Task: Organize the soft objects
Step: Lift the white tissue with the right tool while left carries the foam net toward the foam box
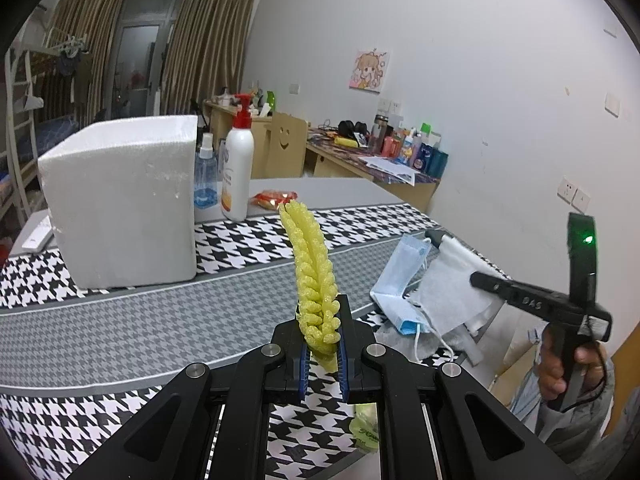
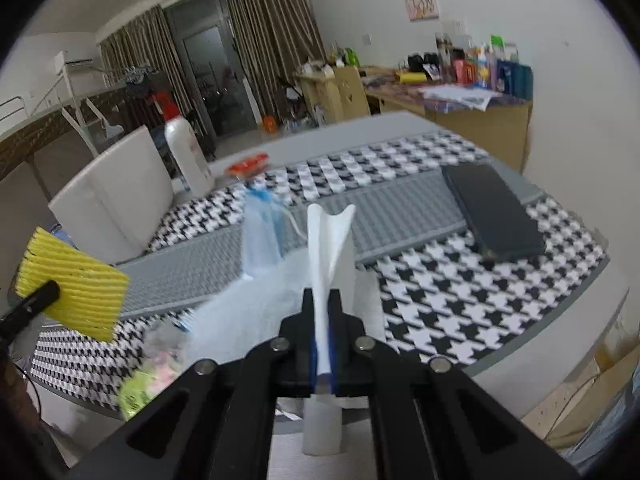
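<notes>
1. the left claw [image 1: 323, 330] is clamped on a yellow sponge cloth [image 1: 314, 276], held edge-on between the blue pads; its long axis runs forward and up from the claw, the free end tipped slightly left.
2. from the right wrist view the same yellow sponge cloth [image 2: 74, 282] shows its ribbed flat face, lifted above the table [image 2: 440, 300] at the left.
3. the right claw [image 2: 322, 334] is closed on a white cloth [image 2: 326, 248], pinched thin; the cloth stands upright along the claw's axis and its top splays into two flaps.
4. in the left wrist view the white cloth [image 1: 450, 284] hangs from the right claw [image 1: 436, 236], just beside a blue face mask [image 1: 400, 276] on the table's right side.
5. a white foam box [image 1: 120, 200] sits on the table at the left, with a lotion pump bottle [image 1: 238, 168] and a blue spray bottle [image 1: 206, 176] beside it.
6. a dark flat case [image 2: 494, 210] lies on the houndstooth cover at the right.
</notes>
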Demonstrator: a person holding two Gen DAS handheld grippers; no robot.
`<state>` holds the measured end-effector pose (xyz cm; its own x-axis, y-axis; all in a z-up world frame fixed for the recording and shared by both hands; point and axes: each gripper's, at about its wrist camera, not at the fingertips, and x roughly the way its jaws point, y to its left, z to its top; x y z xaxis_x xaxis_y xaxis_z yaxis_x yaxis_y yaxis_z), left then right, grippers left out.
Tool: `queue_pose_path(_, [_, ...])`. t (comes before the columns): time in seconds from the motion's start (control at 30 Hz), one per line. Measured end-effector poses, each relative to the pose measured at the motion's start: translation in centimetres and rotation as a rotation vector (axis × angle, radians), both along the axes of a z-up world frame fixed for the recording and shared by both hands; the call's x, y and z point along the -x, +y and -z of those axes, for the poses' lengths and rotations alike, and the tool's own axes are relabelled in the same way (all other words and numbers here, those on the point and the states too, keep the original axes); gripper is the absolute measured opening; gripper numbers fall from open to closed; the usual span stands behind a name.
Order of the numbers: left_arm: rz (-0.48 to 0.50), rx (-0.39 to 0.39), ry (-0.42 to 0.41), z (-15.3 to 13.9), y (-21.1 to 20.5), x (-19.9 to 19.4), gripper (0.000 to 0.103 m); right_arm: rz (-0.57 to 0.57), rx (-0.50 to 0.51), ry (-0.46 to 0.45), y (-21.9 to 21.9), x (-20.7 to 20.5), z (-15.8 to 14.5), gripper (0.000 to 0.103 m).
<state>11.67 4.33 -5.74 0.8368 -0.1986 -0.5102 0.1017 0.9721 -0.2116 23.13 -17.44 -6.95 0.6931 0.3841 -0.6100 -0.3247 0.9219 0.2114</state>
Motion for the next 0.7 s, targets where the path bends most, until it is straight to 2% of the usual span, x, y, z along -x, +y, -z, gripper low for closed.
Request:
queue_pose_path(0.17, [-0.002, -0.005, -0.015, -0.5, 0.1, 0.2, 0.012, -0.022, 0.002, -0.058, 0.7, 0.9, -2.0, 0.005])
queue_pose_path(0.43, [-0.008, -0.016, -0.038, -1.6, 0.2, 0.3, 0.012, -0.038, -0.02, -0.081, 1.1, 1.3, -3.3, 0.005])
queue_pose_path(0.7, [-0.025, -0.04, -0.072, -3.2, 0.5, 0.7, 0.012, -0.102, -0.039, -0.138, 3.4, 2.0, -5.1, 0.005])
